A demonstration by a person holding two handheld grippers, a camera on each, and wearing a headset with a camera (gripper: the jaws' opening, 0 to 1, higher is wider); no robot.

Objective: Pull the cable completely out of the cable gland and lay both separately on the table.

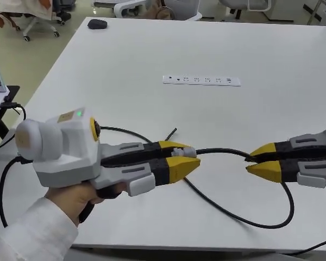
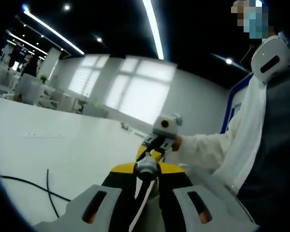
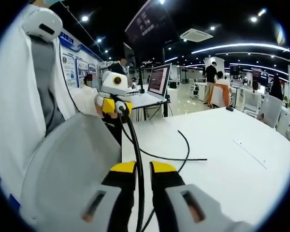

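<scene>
– Black cable (image 1: pixel 223 151) spans two yellow-tipped grippers above a white table (image 1: pixel 261 65). Where is the cable gland (image 1: pixel 188 150)?
– At the head view's centre, clamped between the jaws of the left gripper (image 1: pixel 192 156), which enters from 9 o'clock. The cable leaves the cable gland toward 3 o'clock.
– And the right gripper (image 1: pixel 249 162)?
– Its jaws are narrow, pinching the cable. Its own view follows the cable up to 11 o'clock and catches a laptop (image 3: pixel 158 79). The left gripper view shows the silvery cable gland end-on. The head view adds a power strip (image 1: pixel 201 80) at 12 o'clock.
</scene>
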